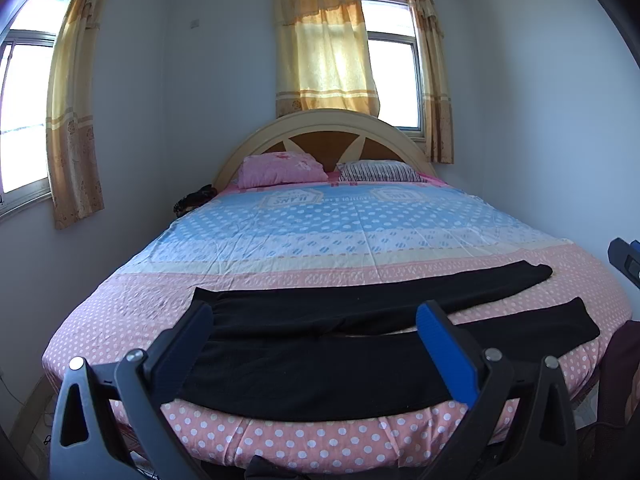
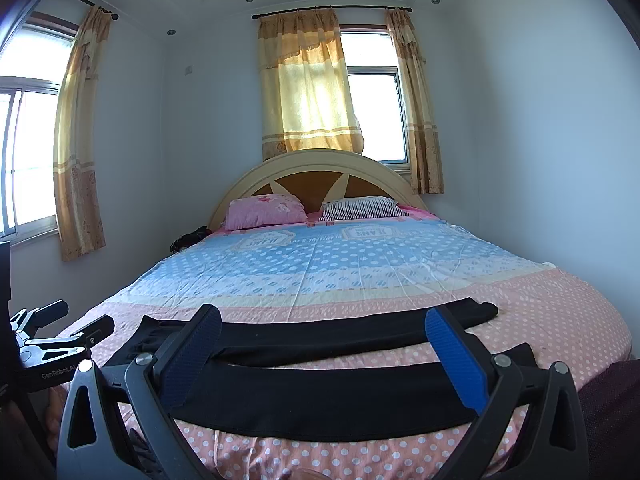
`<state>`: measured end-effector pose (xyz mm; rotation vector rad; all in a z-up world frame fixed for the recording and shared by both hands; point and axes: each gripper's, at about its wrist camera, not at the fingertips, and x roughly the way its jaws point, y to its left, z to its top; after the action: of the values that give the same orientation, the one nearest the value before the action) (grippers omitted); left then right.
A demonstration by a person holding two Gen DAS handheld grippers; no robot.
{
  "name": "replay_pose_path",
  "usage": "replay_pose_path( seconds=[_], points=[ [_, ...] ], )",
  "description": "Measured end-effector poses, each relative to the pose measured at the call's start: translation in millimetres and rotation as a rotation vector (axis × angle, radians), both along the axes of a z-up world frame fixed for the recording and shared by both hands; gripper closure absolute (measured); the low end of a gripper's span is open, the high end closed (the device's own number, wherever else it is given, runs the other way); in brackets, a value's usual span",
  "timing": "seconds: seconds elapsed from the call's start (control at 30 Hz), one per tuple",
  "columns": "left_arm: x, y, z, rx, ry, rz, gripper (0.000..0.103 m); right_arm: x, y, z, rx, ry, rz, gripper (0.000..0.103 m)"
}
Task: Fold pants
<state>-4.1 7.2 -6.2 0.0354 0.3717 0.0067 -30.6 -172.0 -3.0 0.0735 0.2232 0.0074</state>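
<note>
Across the bed's [image 1: 320, 232] near edge lie black pants [image 1: 304, 364], legs spread flat; both hand-held grippers, left [image 1: 316, 340] and right [image 2: 324, 344], gape wide, empty.

Open bedspread [image 1: 320, 232] beyond the black pants [image 1: 320, 360]; only pillows [image 1: 280, 170] far back by the headboard [image 1: 320, 120].

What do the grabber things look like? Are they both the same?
Yes. The left gripper and right gripper each have two long black fingers lined with ridged blue pads, black triangular arms and silver screws. The left one's body carries white lettering, partly cut off.
</note>
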Motion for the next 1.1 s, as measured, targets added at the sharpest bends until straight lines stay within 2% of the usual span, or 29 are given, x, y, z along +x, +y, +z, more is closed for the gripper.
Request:
replay_pose_path(
  seconds=[1.1],
  points=[
    [0.1,3.1,3.7,-0.005,-0.005,0.008,0.0,3.2,-5.0,-1.5,0.011,0.008,-0.006,0.001]
  ],
)
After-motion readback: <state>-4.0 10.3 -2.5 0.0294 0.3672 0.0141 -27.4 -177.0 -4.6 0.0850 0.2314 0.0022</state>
